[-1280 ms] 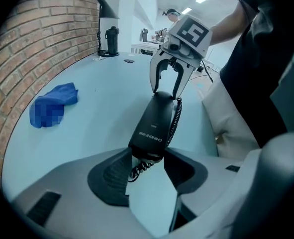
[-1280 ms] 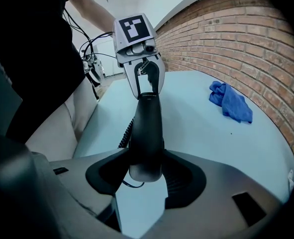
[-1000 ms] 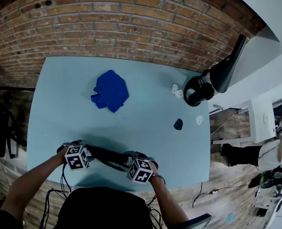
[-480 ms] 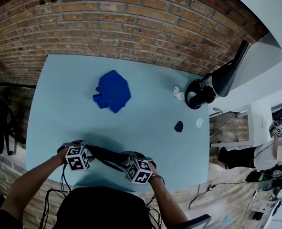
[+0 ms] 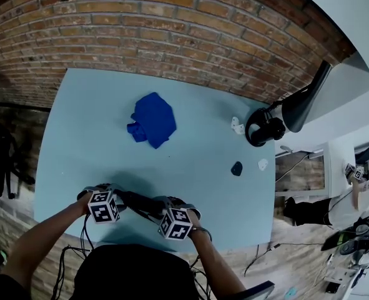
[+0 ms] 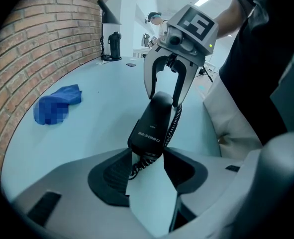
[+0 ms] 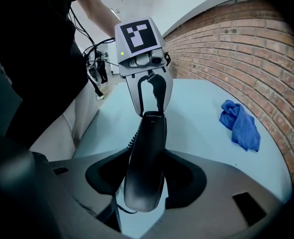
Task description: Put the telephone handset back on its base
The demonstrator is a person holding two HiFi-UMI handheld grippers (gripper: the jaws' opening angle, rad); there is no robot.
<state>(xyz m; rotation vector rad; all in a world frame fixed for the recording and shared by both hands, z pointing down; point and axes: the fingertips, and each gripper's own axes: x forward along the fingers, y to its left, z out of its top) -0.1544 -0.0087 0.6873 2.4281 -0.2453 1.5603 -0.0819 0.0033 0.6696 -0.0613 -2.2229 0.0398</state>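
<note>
Telephone handset (image 5: 140,203) over tabletop's (image 5: 97,136) near edge, one end clamped in left gripper (image 6: 146,156), other in right gripper (image 7: 146,176). Probably a two-ended hold for steadiness; base not seen.

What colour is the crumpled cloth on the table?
The cloth is blue, clearest in the head view.

Reference point: centre of the table (image 5: 78,136). The cloth (image 5: 154,119) lies at 12 o'clock, towards the brick wall (image 5: 172,30) behind. The handset (image 5: 140,202) is at 6 o'clock by the near edge, with the left gripper (image 6: 147,158) on its left end and the right gripper (image 7: 146,163) on its right. Headphones (image 5: 264,127) sit at 2 o'clock on the right edge, and a small dark object (image 5: 236,168) lies at 3 o'clock.
</note>
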